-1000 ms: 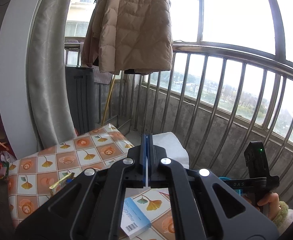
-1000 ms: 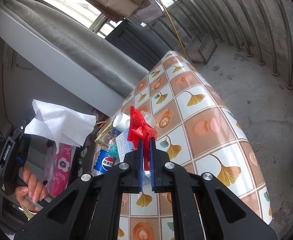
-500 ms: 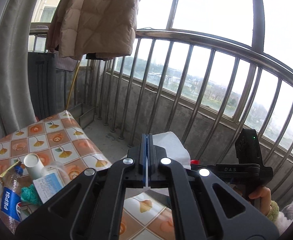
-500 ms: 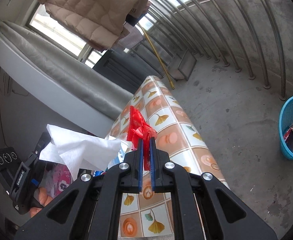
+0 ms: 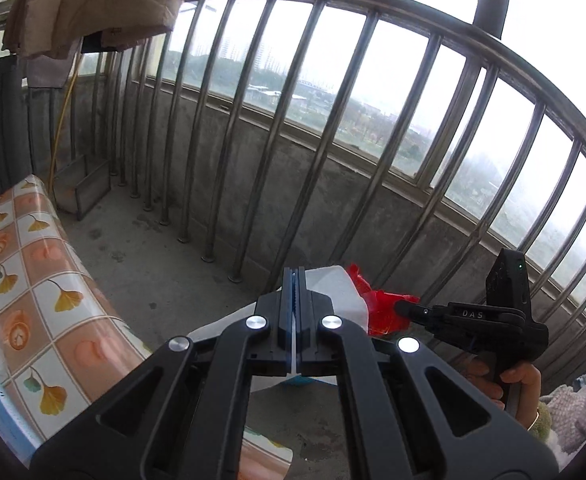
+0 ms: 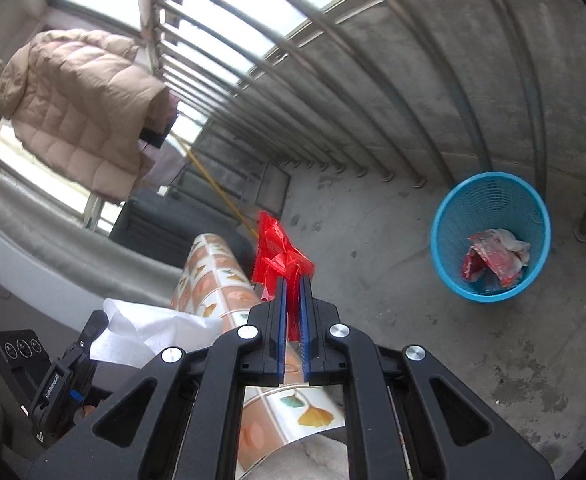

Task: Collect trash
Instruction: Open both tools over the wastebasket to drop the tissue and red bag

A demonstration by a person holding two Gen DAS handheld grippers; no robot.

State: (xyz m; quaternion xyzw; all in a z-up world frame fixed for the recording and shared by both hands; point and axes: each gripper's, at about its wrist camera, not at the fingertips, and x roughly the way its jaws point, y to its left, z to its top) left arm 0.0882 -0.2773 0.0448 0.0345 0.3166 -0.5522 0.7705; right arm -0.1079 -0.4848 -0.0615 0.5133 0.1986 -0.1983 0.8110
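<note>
Right wrist view: the right claw (image 6: 293,280) is clamped on a light, crinkly red wrapper (image 6: 279,250); the left claw (image 5: 295,276) is pinched on soft white tissue (image 5: 333,292). Both are held by an edge, near the bench (image 5: 33,248), left of the blue basket (image 6: 449,216).

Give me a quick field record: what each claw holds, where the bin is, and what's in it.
left claw: shut on tissue
right claw: shut on wrapper, red
bin: blue mesh, on the floor by the railing, right of the right claw
bin contents: red and white trash, partly filled
table: tiled-pattern cloth, left of the left claw
status: both items held in the air, not yet over the bin
</note>
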